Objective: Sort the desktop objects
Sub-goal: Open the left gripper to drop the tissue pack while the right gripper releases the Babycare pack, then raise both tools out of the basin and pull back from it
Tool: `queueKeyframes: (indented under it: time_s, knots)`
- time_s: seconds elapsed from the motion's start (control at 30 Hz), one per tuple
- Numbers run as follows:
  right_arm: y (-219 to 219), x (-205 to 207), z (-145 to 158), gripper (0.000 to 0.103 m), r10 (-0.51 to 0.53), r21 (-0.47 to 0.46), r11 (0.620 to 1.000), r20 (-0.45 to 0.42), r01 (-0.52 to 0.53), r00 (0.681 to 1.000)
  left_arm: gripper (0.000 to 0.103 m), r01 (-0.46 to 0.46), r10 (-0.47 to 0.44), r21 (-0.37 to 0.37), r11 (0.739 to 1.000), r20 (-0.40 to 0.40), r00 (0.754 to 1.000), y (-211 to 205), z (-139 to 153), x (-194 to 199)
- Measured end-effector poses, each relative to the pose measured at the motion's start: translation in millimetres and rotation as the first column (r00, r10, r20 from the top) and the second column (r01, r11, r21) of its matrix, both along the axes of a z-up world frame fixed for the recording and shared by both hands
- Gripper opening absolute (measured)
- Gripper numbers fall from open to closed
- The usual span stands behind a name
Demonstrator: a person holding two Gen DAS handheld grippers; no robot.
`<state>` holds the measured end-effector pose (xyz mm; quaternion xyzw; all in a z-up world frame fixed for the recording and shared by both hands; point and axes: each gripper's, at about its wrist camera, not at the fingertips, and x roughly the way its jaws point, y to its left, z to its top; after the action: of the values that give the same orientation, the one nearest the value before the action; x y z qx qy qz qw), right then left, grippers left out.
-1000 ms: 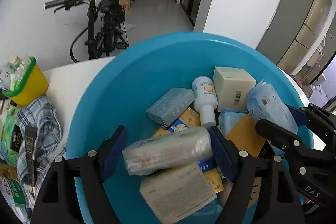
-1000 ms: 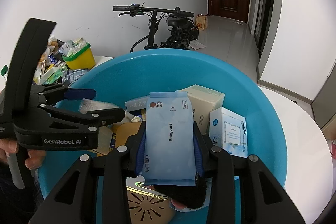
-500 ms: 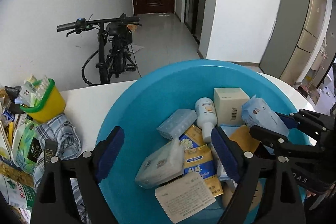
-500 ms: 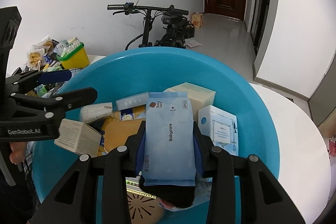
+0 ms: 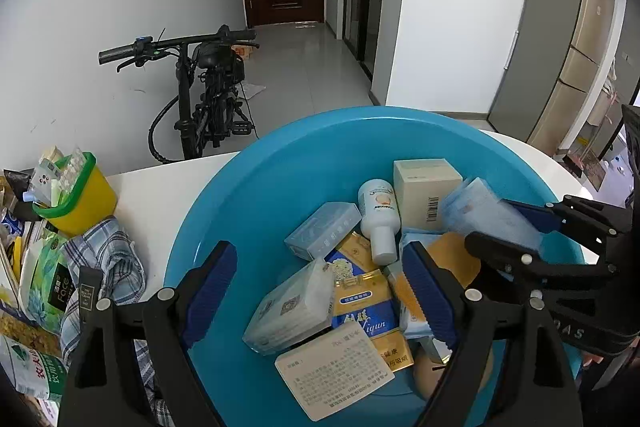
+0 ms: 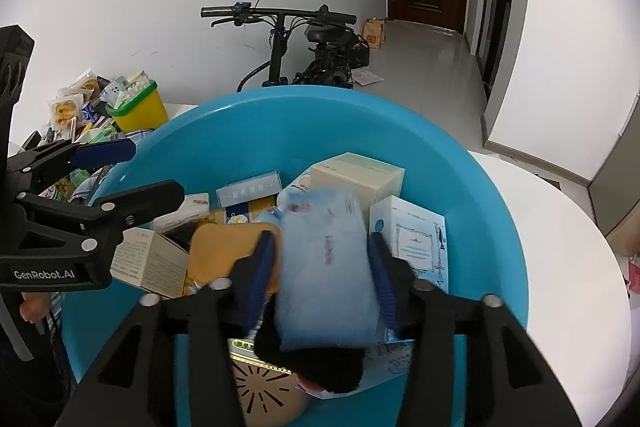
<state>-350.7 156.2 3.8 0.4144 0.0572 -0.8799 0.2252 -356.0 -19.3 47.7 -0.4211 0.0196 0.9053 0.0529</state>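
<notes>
A big blue basin (image 5: 256,211) on the white table holds several boxes, packets and a white bottle (image 5: 378,215). My left gripper (image 5: 320,291) is open and empty above the basin's near side, over a clear-wrapped tissue pack (image 5: 292,307). My right gripper (image 6: 326,267) stands open with a light blue Babycare wipes packet (image 6: 326,267) blurred between its spread fingers, over the basin (image 6: 480,227). From the left wrist view the right gripper (image 5: 516,231) and packet (image 5: 480,211) show at the right.
A yellow bin with a green rim (image 5: 76,199), a plaid cloth (image 5: 104,267) and snack packets (image 5: 44,279) crowd the table's left side. A cream box (image 5: 426,191) and a white box (image 6: 412,239) lie in the basin. A bicycle (image 5: 204,95) stands behind.
My left gripper let the tissue pack fall into the basin and pulled back up. My right gripper's fingers have spread and the wipes packet now looks blurred between them.
</notes>
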Motion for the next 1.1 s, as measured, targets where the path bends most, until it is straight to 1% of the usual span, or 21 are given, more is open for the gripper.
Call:
queueKeyframes:
  time_s: [0.07, 0.23, 0.33, 0.37, 0.5, 0.7, 0.8, 0.87, 0.97, 1.1]
  knots:
    - [0.2, 0.7, 1.1, 0.068, -0.004, 0.000, 1.000, -0.004, 0.004, 1.000, 0.087, -0.001, 0.001, 0.001, 1.000, 0.001, 1.000, 0.3, 0.2, -0.1]
    - [1.2, 2.6, 6.4, 0.073, -0.024, 0.012, 1.000, -0.029, 0.025, 0.999, 0.087, 0.001, -0.001, 0.001, 1.000, 0.001, 1.000, 0.6, 0.3, 0.0]
    - [2.0, 2.4, 7.8, 0.085, -0.049, 0.031, 0.998, -0.047, 0.051, 0.998, 0.087, 0.007, -0.007, -0.008, 1.000, -0.003, 1.000, 1.7, 1.4, 0.9]
    - [1.8, 2.2, 8.2, 0.091, -0.061, 0.046, 0.997, -0.056, 0.063, 0.997, 0.087, 0.008, -0.008, -0.009, 1.000, -0.007, 1.000, 2.1, 2.1, 1.4]
    - [3.5, 1.2, 10.0, 0.101, -0.091, 0.073, 0.992, -0.086, 0.098, 0.992, 0.087, 0.004, -0.004, -0.002, 1.000, -0.019, 1.000, 0.1, 4.2, 1.9]
    - [8.4, 0.1, 13.6, 0.102, -0.105, 0.058, 0.992, -0.097, 0.111, 0.990, 0.087, -0.013, 0.012, -0.023, 1.000, -0.039, 0.999, -0.3, 4.9, 0.8]
    - [10.6, 1.1, 16.7, 0.102, -0.109, 0.053, 0.992, -0.106, 0.115, 0.988, 0.087, -0.015, 0.015, -0.008, 1.000, -0.048, 0.999, -1.4, 6.4, 0.8]
    - [11.7, 2.2, 19.6, 0.102, -0.110, 0.047, 0.992, -0.115, 0.116, 0.987, 0.087, -0.031, 0.031, 0.007, 1.000, -0.071, 0.997, -3.4, 9.9, 2.7]
    - [13.4, 3.3, 22.6, 0.102, -0.113, 0.044, 0.992, -0.121, 0.119, 0.986, 0.087, -0.046, 0.046, 0.006, 0.999, -0.112, 0.993, -5.3, 17.2, 7.4]
    - [14.4, 6.2, 25.7, 0.102, -0.116, 0.039, 0.992, -0.125, 0.122, 0.985, 0.087, -0.036, 0.036, 0.000, 0.999, -0.128, 0.991, -3.6, 25.2, 13.8]
